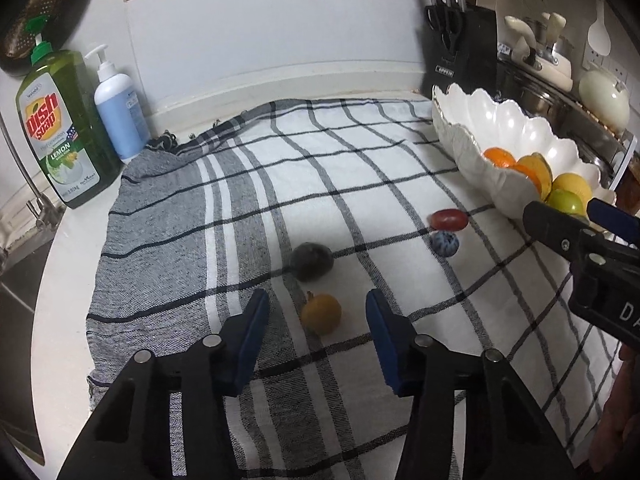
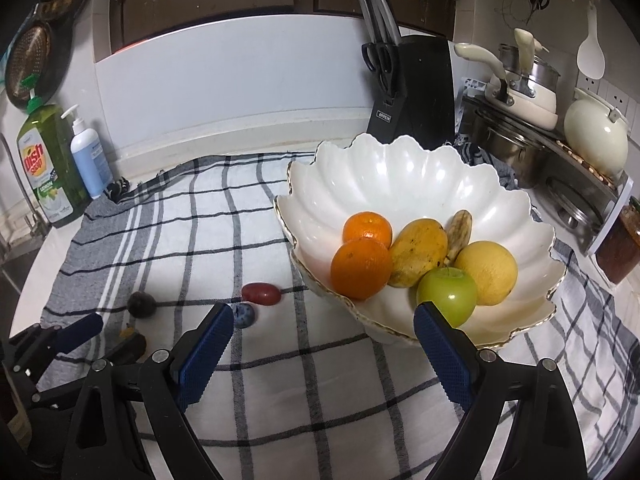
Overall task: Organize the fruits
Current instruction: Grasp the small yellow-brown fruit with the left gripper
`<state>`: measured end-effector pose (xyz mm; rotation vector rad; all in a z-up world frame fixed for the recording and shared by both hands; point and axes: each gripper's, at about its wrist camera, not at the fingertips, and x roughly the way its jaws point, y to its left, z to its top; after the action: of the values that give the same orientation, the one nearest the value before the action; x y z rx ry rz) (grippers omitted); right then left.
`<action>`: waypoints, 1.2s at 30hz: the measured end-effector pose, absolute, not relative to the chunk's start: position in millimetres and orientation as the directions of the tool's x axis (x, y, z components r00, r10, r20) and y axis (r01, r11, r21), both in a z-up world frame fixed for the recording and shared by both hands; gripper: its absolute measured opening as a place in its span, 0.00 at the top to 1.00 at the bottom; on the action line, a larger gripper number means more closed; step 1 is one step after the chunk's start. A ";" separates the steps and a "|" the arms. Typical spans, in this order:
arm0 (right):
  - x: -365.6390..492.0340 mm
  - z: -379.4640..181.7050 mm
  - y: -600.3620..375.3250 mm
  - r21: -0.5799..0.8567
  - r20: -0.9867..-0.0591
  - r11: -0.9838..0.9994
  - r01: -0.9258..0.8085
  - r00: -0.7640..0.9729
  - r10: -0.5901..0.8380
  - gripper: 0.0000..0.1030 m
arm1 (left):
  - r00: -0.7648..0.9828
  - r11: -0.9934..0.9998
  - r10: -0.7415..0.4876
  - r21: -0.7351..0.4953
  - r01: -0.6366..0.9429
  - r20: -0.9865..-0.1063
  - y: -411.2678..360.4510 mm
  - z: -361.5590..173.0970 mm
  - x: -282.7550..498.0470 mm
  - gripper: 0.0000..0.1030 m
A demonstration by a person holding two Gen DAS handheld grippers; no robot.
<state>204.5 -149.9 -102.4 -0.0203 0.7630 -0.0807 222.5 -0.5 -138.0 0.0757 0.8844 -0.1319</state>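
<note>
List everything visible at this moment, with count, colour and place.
Scalloped ceramic bowl: one, white, on the checked cloth.
Oranges: two, in bowl.
Mango: one, yellow, in bowl.
Green apple: one, in bowl.
Yellow round fruit: one, in bowl.
Small fruits on cloth: dark, orange, red, blue.
Dish soap bottle: one, green, far left.
Knife block: one, black, behind bowl.
Left hand-held gripper: around orange fruit, not touching.
Right hand-held gripper: open, before bowl.

4 small fruits (image 1: 321, 313) on the cloth (image 1: 360, 152), 6 fruits (image 2: 418, 252) in 1 bowl (image 2: 400, 176).
</note>
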 end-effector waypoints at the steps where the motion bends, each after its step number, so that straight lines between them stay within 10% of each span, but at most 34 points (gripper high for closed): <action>1: 204.8 -103.5 -149.5 -0.049 -0.691 0.997 0.065 0.718 -0.080 0.10 | 0.623 0.989 -0.083 0.012 0.147 -0.778 -0.6 -139.6 222.7 0.56; 17: 204.3 -104.5 -144.5 -0.078 -0.685 0.995 0.057 0.722 -0.095 0.10 | 0.589 0.987 -0.088 0.009 0.159 -0.803 -4.3 -154.3 230.1 0.77; 36: 196.7 -101.1 -104.3 -0.074 -0.659 0.995 -0.070 0.752 0.004 0.21 | 0.652 0.997 -0.015 0.036 0.064 -0.758 37.9 -128.0 205.0 0.78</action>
<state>196.7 -104.3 -101.0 -0.0960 0.7190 0.0405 205.0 37.9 -128.0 0.0616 0.8594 -0.0450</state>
